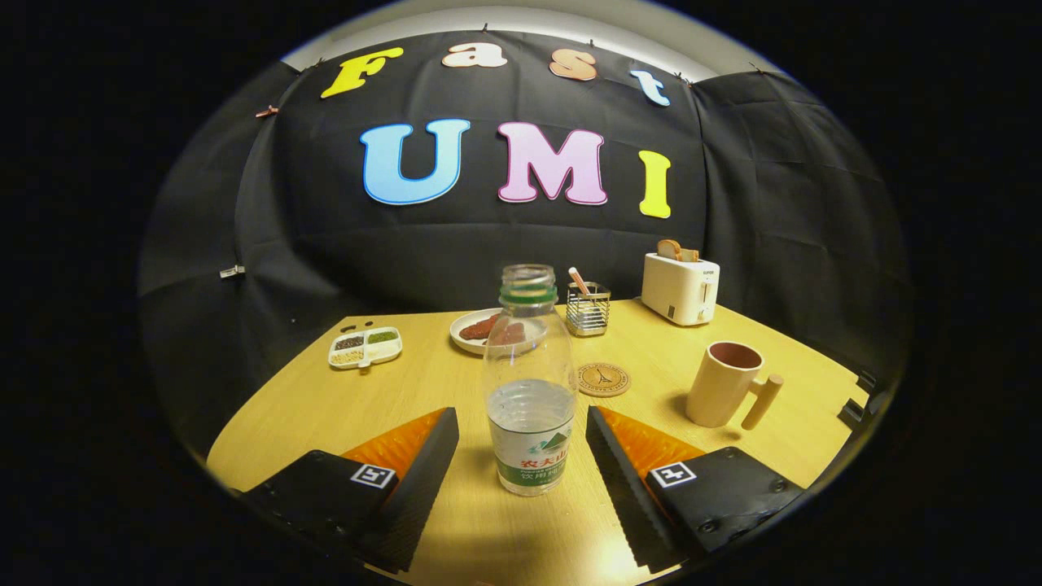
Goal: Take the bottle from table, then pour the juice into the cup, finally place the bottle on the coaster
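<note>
Low in the frame's centre, the tool [522, 443] gapes wide with the uncapped bottle [529, 382] upright between its fingers, untouched on the bench [423, 391], coaster [603, 379] just beyond, cup [727, 384] at right.

Hand-held gripper [522, 435] level and low, fingers spread wide apart, touching nothing.
</note>
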The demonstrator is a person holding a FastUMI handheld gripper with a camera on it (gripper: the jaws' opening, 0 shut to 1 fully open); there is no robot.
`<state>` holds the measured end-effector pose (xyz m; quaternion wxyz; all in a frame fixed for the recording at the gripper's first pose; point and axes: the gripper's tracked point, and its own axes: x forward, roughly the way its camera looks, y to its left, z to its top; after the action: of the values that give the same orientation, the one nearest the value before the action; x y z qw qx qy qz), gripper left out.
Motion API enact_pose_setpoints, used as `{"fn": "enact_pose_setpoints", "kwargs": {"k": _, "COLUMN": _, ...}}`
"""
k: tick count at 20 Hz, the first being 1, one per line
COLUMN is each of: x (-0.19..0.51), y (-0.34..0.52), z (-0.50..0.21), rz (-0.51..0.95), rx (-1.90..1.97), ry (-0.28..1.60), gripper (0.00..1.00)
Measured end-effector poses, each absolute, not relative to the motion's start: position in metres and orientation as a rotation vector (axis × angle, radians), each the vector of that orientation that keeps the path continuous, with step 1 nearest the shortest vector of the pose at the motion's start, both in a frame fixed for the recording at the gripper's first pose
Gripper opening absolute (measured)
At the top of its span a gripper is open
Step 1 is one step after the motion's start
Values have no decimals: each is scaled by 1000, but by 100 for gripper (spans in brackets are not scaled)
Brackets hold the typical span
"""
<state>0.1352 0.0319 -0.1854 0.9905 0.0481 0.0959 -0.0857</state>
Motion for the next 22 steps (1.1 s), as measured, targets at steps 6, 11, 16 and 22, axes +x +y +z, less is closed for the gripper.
{"fn": "enact_pose_setpoints", "kwargs": {"k": 6, "x": 159, "y": 29, "z": -205, "rz": -207, "rx": 49, "ry": 208, "gripper": 97}}
{"fn": "enact_pose_setpoints", "kwargs": {"k": 11, "x": 174, "y": 23, "z": -207, "rz": -241, "rx": 39, "ry": 205, "gripper": 97}}
{"fn": "enact_pose_setpoints", "kwargs": {"k": 16, "x": 177, "y": 23, "z": -206, "rz": -251, "rx": 51, "ry": 196, "gripper": 79}}
{"fn": "enact_pose_setpoints", "kwargs": {"k": 22, "x": 171, "y": 22, "z": -199, "rz": -249, "rx": 59, "ry": 201, "gripper": 74}}
